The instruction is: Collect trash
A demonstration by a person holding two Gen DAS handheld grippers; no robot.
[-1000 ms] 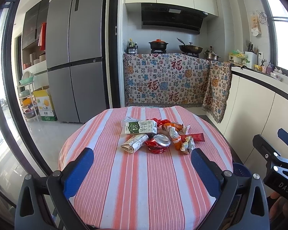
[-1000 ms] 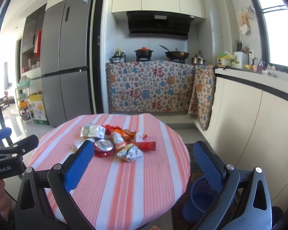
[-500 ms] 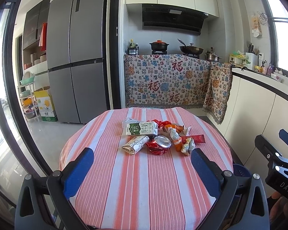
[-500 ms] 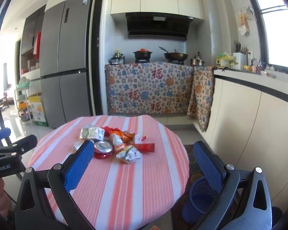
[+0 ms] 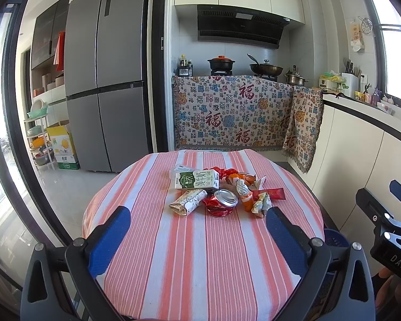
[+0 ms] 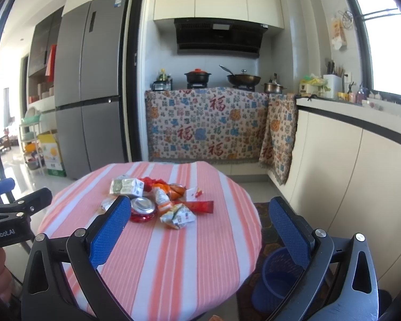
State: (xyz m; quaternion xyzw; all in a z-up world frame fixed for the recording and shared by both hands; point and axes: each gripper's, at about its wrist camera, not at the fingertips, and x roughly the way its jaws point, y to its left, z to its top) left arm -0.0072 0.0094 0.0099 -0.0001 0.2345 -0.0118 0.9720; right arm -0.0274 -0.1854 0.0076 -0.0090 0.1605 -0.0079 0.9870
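On the striped table (image 5: 200, 267), trash pile (image 5: 222, 192) sitting mid-cloth, milk carton (image 5: 196, 179) lying sideways, left gripper (image 5: 197, 236) and right gripper (image 6: 200, 227) hovering level, both spread wide, gripping nothing.

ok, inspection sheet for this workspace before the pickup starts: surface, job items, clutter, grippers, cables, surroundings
Surface: round table under a red-and-white striped cloth, near half bare.
Job's things: trash in one pile at the middle: milk carton, crushed red can, rolled paper wrapper, red sachet, small snack packets. Blue bin on the floor at the table's right.
Clutter: nothing seen on the table beyond the pile.
Grippers: left hand-held gripper and right hand-held gripper both open, short of the pile, holding nothing.
Cables: nothing seen.
Surroundings: fridge, stove with pots, patterned cloth over the counter front, window at right.
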